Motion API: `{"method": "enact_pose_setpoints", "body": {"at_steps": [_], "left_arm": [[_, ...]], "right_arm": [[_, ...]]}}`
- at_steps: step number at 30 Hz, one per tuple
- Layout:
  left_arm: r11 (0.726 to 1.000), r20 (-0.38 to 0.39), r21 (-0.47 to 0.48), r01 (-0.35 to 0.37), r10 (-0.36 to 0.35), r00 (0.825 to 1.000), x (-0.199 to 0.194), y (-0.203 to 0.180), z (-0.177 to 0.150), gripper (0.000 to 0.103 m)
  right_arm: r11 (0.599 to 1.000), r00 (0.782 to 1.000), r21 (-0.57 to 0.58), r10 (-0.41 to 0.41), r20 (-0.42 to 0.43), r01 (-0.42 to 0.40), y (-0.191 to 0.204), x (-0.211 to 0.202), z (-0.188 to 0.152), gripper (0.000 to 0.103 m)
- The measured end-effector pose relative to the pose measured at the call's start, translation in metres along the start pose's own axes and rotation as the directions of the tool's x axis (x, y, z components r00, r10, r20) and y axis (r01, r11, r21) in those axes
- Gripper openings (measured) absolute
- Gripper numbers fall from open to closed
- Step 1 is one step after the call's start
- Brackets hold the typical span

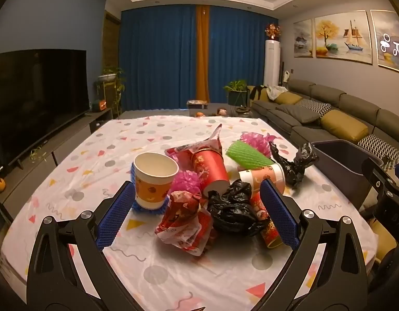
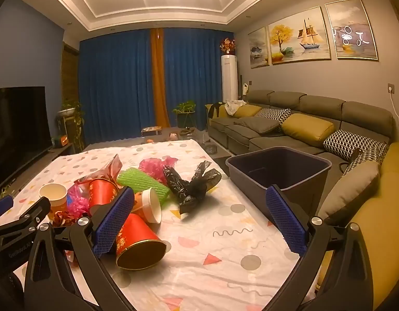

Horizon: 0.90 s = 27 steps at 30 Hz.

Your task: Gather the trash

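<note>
**Both claws wide over a heap of trash, bin at table's right edge**

Left gripper (image 1: 197,212): jaws spread wide, nothing pinched. Between its blue pads (image 1: 116,215) lie a crumpled red wrapper (image 1: 184,220) and a black plastic bag (image 1: 232,210), neither pressed by the pads. An upright paper cup (image 1: 154,178) stands just beyond the left pad.

Right gripper (image 2: 199,220): jaws also fully apart, holding nothing. A red cup (image 2: 137,243) lies on its side next to the left pad, mouth toward the camera. Only patterned tablecloth (image 2: 225,254) lies in the gap ahead.

Trash pile, mid-table: a 2nd red cup (image 2: 102,191), a tipped white-rimmed cup (image 2: 149,204), green foam netting (image 2: 142,181), pink tissue (image 2: 155,165), a 2nd twisted black bag (image 2: 191,184).

Dark bin (image 2: 277,165): at the table's right edge beside the sofa (image 2: 303,119), just beyond the right gripper's right pad. No trash visible inside it.
</note>
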<state>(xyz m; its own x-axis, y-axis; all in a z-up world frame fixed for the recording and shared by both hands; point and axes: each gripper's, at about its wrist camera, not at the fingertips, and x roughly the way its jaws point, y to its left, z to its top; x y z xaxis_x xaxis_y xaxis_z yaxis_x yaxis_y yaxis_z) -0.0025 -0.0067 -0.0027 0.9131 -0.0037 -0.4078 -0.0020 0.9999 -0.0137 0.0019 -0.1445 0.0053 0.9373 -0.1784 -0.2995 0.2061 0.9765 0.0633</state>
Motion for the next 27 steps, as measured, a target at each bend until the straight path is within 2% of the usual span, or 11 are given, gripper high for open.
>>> {"method": "enact_pose_setpoints", "body": {"at_steps": [27], "left_arm": [[1.000,0.004,0.003,0.002,-0.002,1.000,-0.0015,-0.0017,-0.0008,0.095]], "right_arm": [[1.000,1.000,0.010,-0.028,0.004,0.028,-0.0049,0.0000,-0.0014,0.098]]}}
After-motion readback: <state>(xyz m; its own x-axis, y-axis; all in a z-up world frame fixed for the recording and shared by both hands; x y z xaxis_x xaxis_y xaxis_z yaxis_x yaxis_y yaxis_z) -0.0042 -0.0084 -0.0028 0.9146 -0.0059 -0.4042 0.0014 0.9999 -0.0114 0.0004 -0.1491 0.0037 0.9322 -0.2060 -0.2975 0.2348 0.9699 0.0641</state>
